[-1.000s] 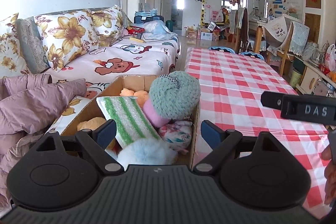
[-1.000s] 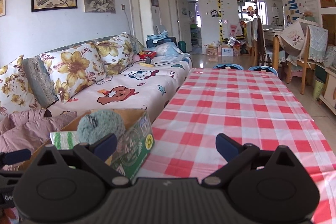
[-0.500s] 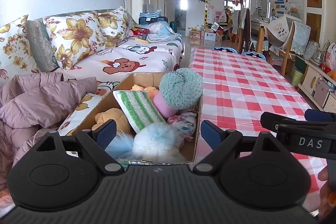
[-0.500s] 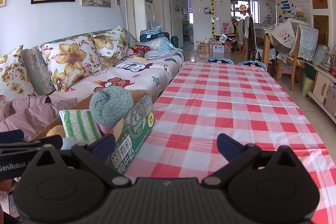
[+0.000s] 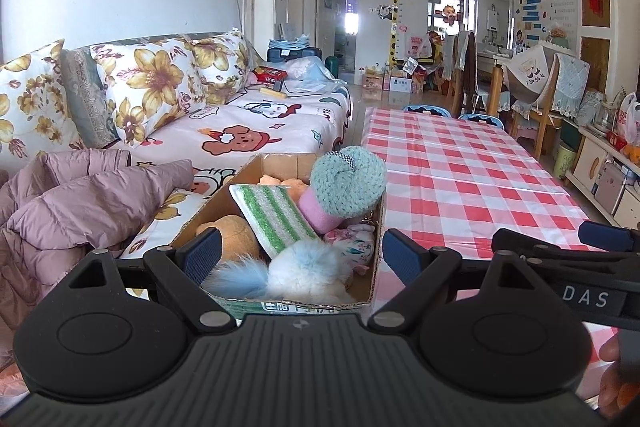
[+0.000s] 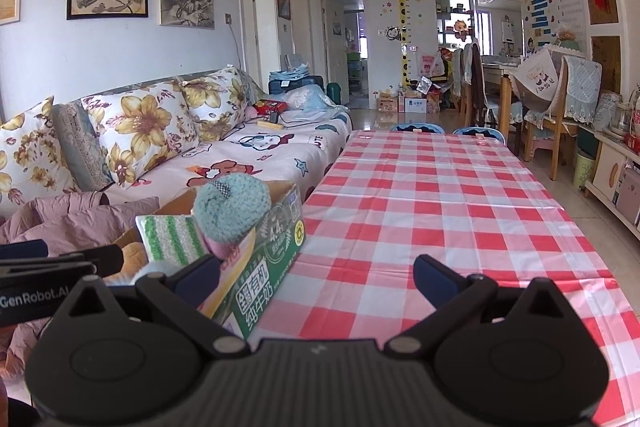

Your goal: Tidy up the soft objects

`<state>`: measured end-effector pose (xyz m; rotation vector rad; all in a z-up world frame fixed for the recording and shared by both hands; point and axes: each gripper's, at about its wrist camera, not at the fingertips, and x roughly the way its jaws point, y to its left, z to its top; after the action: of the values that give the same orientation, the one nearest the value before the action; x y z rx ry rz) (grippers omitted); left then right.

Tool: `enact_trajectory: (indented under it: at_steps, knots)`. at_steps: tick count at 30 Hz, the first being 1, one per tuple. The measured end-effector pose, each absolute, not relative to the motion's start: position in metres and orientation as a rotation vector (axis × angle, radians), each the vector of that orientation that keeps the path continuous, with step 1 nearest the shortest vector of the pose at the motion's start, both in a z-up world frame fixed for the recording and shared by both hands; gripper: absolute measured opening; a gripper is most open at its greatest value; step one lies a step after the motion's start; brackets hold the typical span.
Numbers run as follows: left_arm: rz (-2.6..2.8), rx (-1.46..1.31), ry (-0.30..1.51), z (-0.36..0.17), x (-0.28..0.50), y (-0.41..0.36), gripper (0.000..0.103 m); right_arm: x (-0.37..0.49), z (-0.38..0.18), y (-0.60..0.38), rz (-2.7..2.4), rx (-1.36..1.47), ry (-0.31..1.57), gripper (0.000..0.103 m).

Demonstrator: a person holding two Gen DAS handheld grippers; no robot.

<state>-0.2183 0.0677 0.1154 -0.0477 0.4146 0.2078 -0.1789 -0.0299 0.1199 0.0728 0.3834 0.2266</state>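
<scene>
Left wrist view
Left gripper: fingers spread wide, empty.
Cardboard box: straight ahead between the fingers, open-topped, heaped full.
Contents: pale-blue fluffy toy nearest; green-striped white cloth tilted; teal knitted ball on a pink roll; tan plush by the left finger.

Right wrist view
Right gripper: fingers apart, empty.
Box: behind the left finger, on the checked tablecloth edge, green printed side.

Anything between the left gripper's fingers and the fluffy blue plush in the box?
Only the cardboard box near rim lies between the open left gripper and the fluffy pale-blue plush, per the left wrist view.
</scene>
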Motion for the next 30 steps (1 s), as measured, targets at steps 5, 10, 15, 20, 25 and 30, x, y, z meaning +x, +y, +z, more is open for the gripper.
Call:
enact_trajectory:
  at_steps: [5, 10, 15, 20, 25, 30]
  knots:
    - [0.212, -0.039, 0.407, 0.114, -0.222, 0.067, 0.103, -0.184, 0.120, -0.026, 0.232, 0.071, 0.385, 0.102]
    - [0.215, -0.034, 0.397, 0.113, -0.226, 0.068, 0.103, -0.186, 0.120, -0.022, 0.234, 0.068, 0.384, 0.102]
    - [0.226, -0.021, 0.397, 0.112, -0.226, 0.065, 0.103, -0.188, 0.119, -0.019, 0.232, 0.064, 0.386, 0.102]
    - [0.234, -0.016, 0.394, 0.111, -0.226, 0.066, 0.103, -0.188, 0.116, -0.017, 0.231, 0.061, 0.391, 0.102]
    - [0.237, -0.023, 0.402, 0.109, -0.225, 0.068, 0.103, -0.185, 0.114, -0.016, 0.232, 0.058, 0.397, 0.102]
    - [0.235, -0.032, 0.413, 0.108, -0.224, 0.068, 0.103, -0.182, 0.110, -0.015, 0.231, 0.055, 0.406, 0.102]
